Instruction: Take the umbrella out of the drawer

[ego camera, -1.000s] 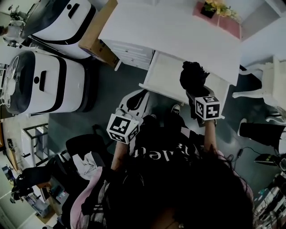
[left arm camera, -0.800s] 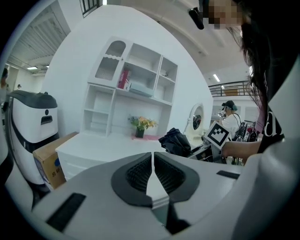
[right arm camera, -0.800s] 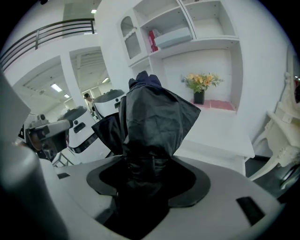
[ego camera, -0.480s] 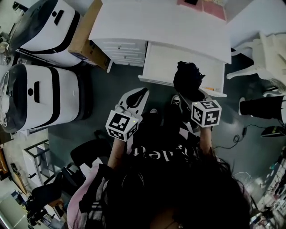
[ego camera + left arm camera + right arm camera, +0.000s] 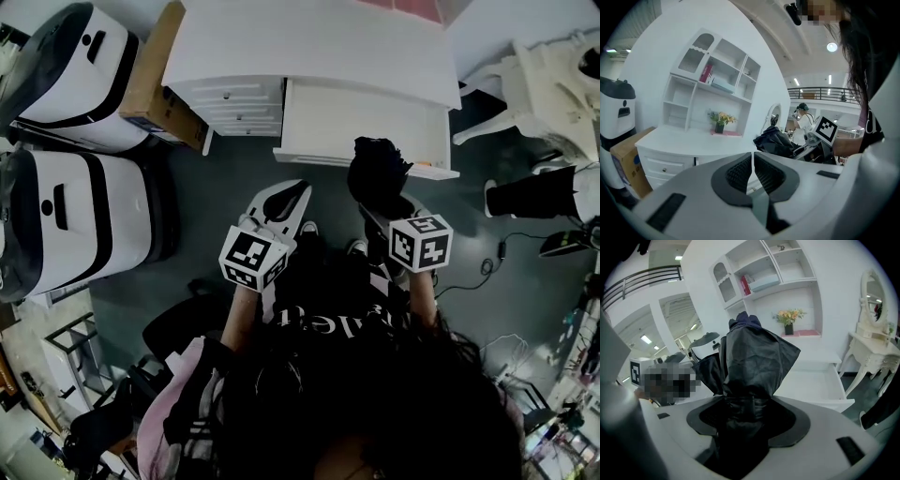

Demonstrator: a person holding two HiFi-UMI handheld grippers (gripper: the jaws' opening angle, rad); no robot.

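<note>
The black umbrella [image 5: 377,176] is held upright, clamped between the fingers of the right gripper [image 5: 382,208], clear of the open drawer [image 5: 347,127] of the desk [image 5: 309,42]. The left gripper [image 5: 286,199] is held alongside, its fingers closed together on nothing.

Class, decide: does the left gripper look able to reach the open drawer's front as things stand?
Probably yes. The left gripper, shut and empty, faces the drawer with only bare floor between; the umbrella is off to its right.
</note>
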